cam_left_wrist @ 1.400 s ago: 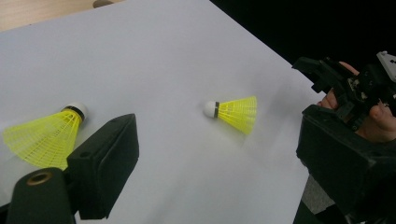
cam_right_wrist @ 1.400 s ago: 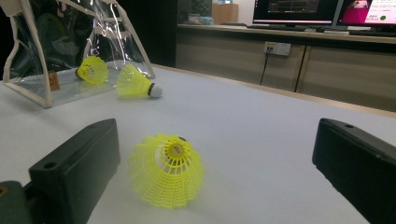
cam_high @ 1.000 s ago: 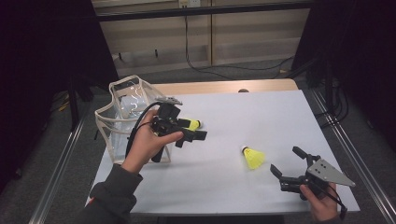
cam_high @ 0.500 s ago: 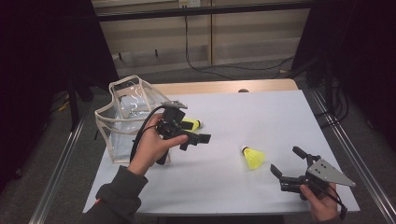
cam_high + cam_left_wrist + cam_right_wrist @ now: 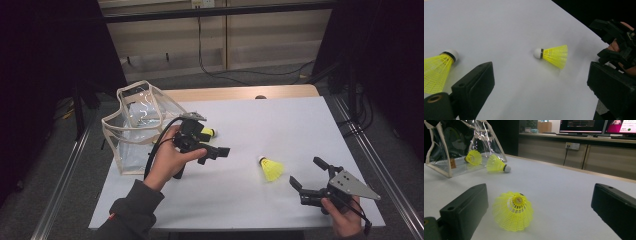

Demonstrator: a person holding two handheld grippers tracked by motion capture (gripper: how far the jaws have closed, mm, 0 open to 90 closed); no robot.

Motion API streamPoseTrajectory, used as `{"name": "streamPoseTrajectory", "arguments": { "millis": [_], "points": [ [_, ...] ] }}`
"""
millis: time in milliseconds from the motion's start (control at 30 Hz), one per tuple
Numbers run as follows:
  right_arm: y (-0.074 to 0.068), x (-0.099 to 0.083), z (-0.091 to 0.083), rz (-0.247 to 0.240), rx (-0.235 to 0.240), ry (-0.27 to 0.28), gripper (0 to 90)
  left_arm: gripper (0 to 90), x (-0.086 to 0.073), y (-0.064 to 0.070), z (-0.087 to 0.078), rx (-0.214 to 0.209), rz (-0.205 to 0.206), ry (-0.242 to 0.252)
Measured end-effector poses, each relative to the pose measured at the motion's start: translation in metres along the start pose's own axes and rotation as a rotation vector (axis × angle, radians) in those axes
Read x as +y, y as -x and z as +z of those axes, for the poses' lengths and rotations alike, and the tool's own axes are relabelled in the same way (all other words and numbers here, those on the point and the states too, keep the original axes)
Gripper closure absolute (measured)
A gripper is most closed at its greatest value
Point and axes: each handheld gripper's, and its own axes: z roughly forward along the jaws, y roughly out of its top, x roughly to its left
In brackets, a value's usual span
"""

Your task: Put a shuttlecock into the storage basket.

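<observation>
Left gripper (image 5: 212,152): held above the white table (image 5: 280,120) towards its left edge, jaws wide apart with nothing between them, pointing towards the right edge.
Right gripper (image 5: 310,177): near the front right corner, jaws spread and empty, aimed at the middle shuttlecock.
Middle shuttlecock (image 5: 270,168): yellow skirt and white cork, lying alone on the table right of centre, near the front edge and close ahead of the right gripper.
Second shuttlecock (image 5: 207,133): on the table just beside the pouch, behind the left gripper, cork towards the right edge.
Third shuttlecock (image 5: 473,157): seen through the clear wall, lying inside the pouch.
Clear pouch (image 5: 135,127): transparent with cream edging, standing by the table's left edge, mouth open.
</observation>
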Motion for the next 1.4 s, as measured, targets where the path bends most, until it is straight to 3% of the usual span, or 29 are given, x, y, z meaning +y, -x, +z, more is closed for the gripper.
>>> {"name": "streamPoseTrajectory", "arguments": {
  "millis": [900,1133,1400],
  "points": [
    [0.000,0.000,0.000,0.000,0.001,0.000,0.9,4.6,-0.006,0.007,0.026,-0.018,0.004,-0.002],
    [0.000,0.000,0.000,-0.001,0.000,0.000,0.9,2.7,-0.008,0.010,0.031,-0.017,0.041,-0.006],
    [0.000,0.000,0.000,0.000,-0.001,0.000,0.9,2.3,-0.009,0.014,0.038,-0.018,0.054,-0.011]
  ]
}}
